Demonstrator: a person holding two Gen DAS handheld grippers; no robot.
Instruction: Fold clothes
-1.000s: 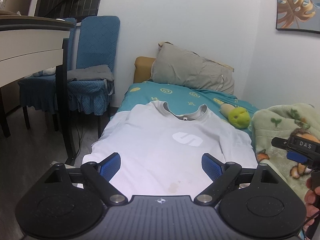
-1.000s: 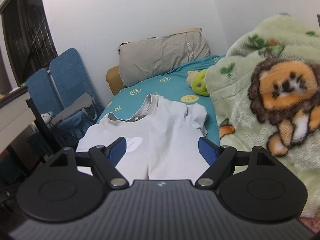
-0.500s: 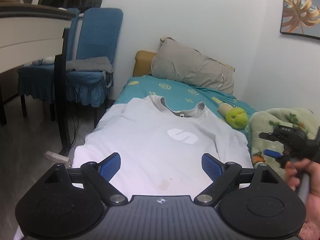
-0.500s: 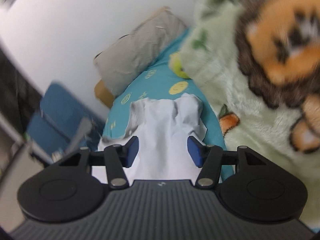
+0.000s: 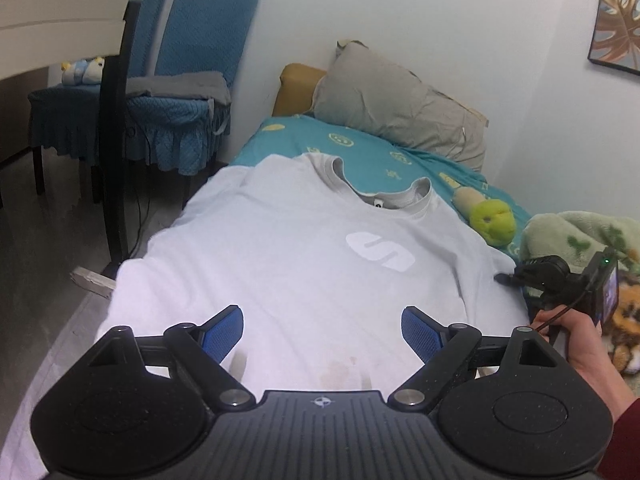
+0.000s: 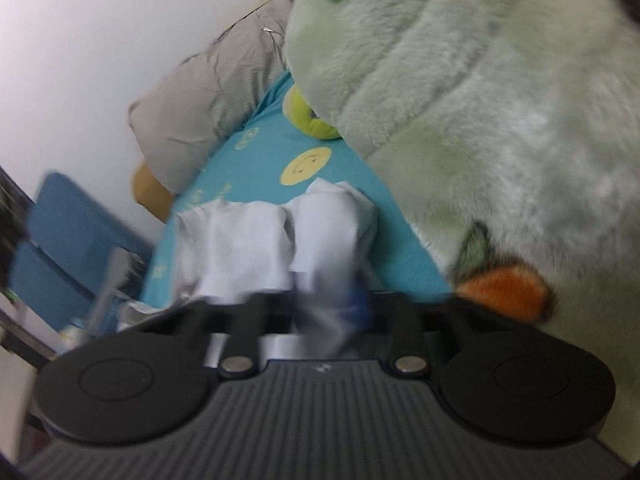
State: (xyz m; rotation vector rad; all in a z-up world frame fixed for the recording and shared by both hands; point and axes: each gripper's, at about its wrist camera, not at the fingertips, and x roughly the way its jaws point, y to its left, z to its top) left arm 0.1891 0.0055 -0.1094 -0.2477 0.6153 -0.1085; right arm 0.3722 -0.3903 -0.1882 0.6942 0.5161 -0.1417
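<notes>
A white T-shirt [image 5: 304,264] with a pale logo lies flat, front up, on the teal bed sheet [image 5: 360,148], collar toward the pillow. My left gripper [image 5: 322,320] hovers open over the shirt's lower part, with nothing between its blue pads. At the shirt's right edge, a hand [image 5: 576,344] holds my right gripper [image 5: 506,278]. The right wrist view is blurred: my right gripper [image 6: 332,308] is shut on a bunch of the T-shirt [image 6: 248,248], whose white cloth runs into the closed fingers.
A grey pillow [image 5: 400,108] and a green plush toy [image 5: 492,220] lie at the bed's head. A fleece blanket [image 6: 480,120] with an animal print is piled right of the shirt. Blue chairs [image 5: 192,80] and a dark desk leg [image 5: 116,140] stand at the left.
My right gripper has swung down to the shirt's right edge, rolled, and closed on the cloth. My left gripper has come lower and nearer the shirt, still open.
</notes>
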